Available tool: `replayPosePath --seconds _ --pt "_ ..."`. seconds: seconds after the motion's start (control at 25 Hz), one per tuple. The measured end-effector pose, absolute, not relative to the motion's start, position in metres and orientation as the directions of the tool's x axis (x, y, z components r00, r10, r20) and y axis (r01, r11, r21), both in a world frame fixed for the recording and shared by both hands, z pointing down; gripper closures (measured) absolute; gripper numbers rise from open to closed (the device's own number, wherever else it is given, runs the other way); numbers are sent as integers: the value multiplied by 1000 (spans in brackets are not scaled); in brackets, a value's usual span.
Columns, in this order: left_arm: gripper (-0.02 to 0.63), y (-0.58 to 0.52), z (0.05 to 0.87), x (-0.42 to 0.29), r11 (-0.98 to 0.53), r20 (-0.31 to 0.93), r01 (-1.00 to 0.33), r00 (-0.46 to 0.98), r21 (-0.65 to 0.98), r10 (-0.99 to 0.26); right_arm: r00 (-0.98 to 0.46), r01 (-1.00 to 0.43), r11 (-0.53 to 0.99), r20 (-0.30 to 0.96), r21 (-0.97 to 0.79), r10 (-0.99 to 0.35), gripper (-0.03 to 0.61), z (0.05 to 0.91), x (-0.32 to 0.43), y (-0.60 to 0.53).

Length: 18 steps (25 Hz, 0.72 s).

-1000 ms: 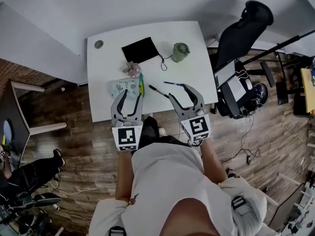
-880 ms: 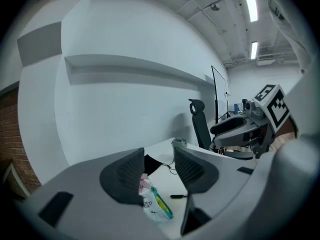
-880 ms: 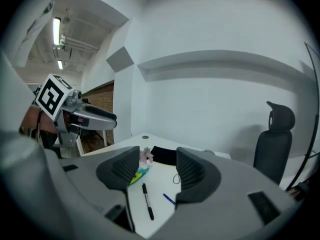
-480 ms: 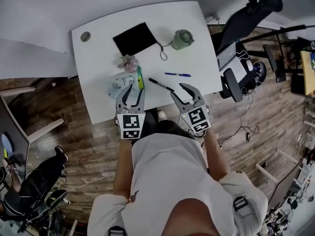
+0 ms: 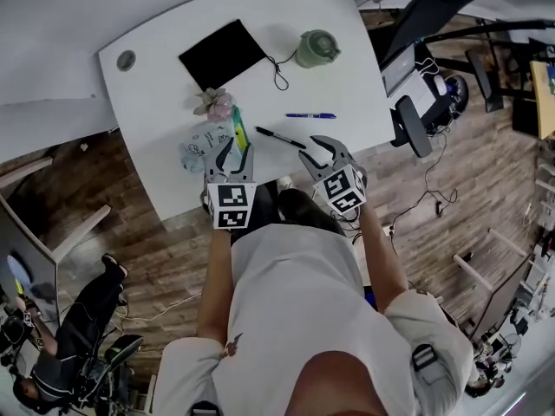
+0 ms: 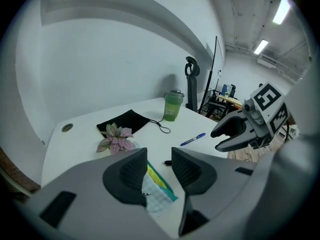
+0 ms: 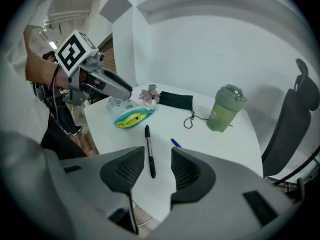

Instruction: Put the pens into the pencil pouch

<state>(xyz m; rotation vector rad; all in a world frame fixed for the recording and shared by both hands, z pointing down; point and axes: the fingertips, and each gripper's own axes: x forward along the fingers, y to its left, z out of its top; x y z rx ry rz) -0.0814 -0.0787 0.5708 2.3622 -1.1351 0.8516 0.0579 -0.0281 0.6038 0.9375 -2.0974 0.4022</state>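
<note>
Both grippers sit at the near edge of the bench (image 5: 156, 102), one in each of the person's hands, angled down at the top.

Left gripper (image 5: 234, 150): jaws apart and have just been closing. Nothing is clamped. The pencil pouch (image 5: 201, 146) shows through the gap, beyond the pads, and the pads are not on it.

Right gripper (image 5: 314, 150): same story, jaws apart, just been closing, nothing gripped. The black pen (image 5: 280, 137) lines up in the gap but lies on the bench past the tips, untouched.

Task items:
- The pencil pouch lies flat near the bench's near edge, left of centre. It is pale and patterned, with a teal-and-yellow edge on its right side (looks like the open mouth in the right gripper view).
- The black pen lies just right of the pouch, on the bench and outside the pouch.
- The blue pen (image 5: 310, 115) is farther and to the right of the black one, apart from it, also outside the pouch.

Other stuff on the bench:
- A small pink-leaved plant (image 5: 214, 104) just beyond the pouch.
- A black cloth bag (image 5: 223, 55) with a cord at the far side.
- A green cup (image 5: 314, 48) to the right of the bag.
</note>
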Motion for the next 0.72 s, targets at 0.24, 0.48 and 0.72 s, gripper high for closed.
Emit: replayPosePath --seconds 0.24,0.48,0.72 --pt "471 -81 594 -76 -611 709 -786 481 90 -515 -405 -696 718 819 13 -407 425 639 57 -25" --pt "477 -80 609 -77 -617 738 -781 472 96 -482 -390 -677 735 857 -19 -338 455 666 58 -19" --pt "479 -79 613 -80 -611 753 -784 465 106 -466 -370 -640 768 885 -21 -285 474 680 59 -14"
